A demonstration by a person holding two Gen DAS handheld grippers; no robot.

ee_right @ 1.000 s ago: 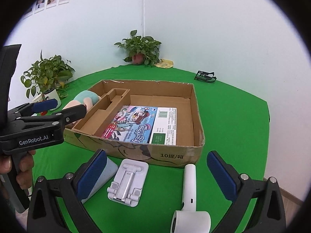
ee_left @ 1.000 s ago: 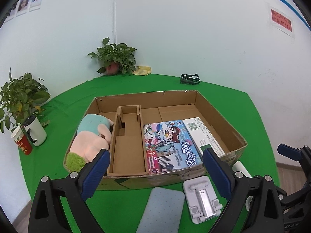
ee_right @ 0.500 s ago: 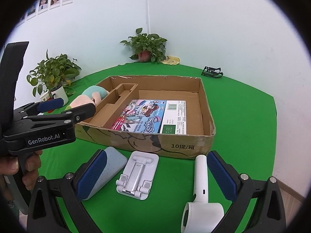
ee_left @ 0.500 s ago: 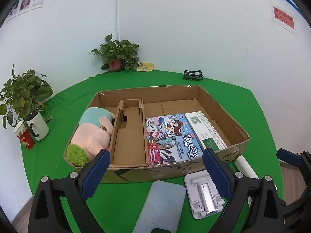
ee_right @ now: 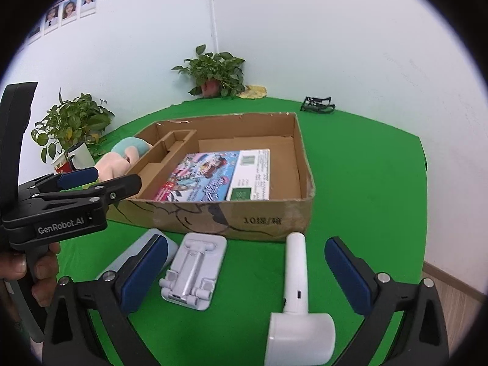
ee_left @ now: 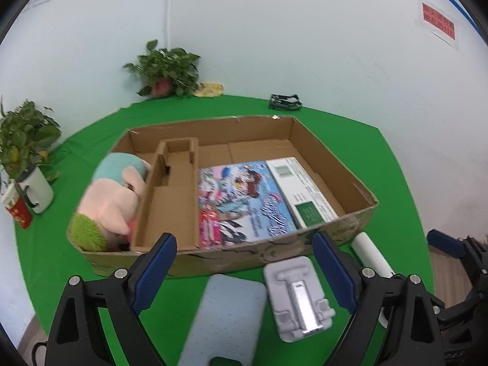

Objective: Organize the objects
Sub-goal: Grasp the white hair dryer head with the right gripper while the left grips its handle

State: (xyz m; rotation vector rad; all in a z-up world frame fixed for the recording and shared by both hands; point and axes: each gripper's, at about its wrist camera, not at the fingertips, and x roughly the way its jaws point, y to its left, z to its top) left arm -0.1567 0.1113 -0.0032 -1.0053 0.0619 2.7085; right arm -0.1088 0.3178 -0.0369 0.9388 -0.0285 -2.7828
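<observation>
Before the cardboard box (ee_left: pixel 360 210), both grippers lower than earlier, left gripper (ee_left: pixel 244 262) closing empty, right gripper (ee_right: pixel 244 262) wide

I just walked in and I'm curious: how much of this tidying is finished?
Partly done. The plush toy and picture book already lie in the cardboard box. Neither the left gripper, whose jaws are closing, nor the right gripper holds anything. Still on the green table: blue pad, phone stand, white handheld device.
</observation>
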